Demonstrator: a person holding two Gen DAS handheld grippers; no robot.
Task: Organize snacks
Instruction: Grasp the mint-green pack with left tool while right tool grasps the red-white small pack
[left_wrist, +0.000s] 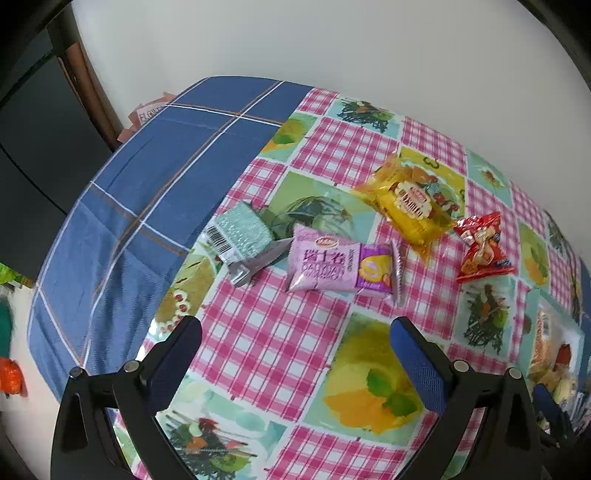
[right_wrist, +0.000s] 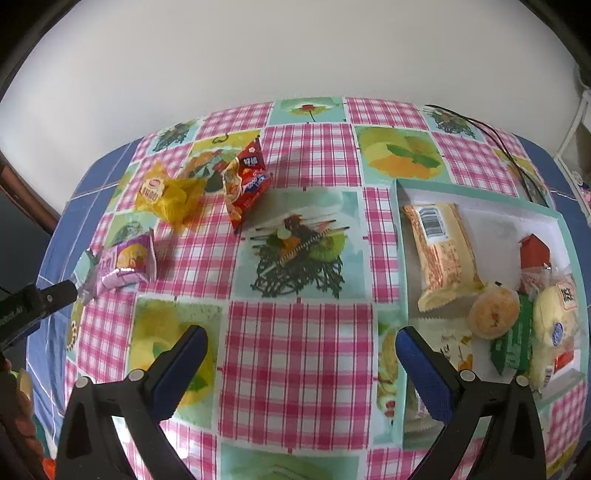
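Observation:
Loose snacks lie on the patterned tablecloth: a purple pack (left_wrist: 341, 266) (right_wrist: 127, 264), a silver-green pack (left_wrist: 242, 234), a yellow pack (left_wrist: 410, 203) (right_wrist: 168, 195) and a red pack (left_wrist: 482, 247) (right_wrist: 247, 181). My left gripper (left_wrist: 295, 336) is open, hovering just short of the purple pack with nothing between its fingers. My right gripper (right_wrist: 301, 343) is open over bare cloth. To its right is a shallow white box with a teal rim (right_wrist: 400, 258). It holds several snacks, among them a long cream pack (right_wrist: 439, 254), a round bun (right_wrist: 493, 314) and a green pack (right_wrist: 513, 347).
A blue plaid cloth (left_wrist: 147, 184) covers the table's left part. The white wall (left_wrist: 332, 44) runs behind the table. A black cable (right_wrist: 498, 144) trails past the box's far corner. The other gripper's black body (right_wrist: 33, 302) shows at the left edge of the right wrist view.

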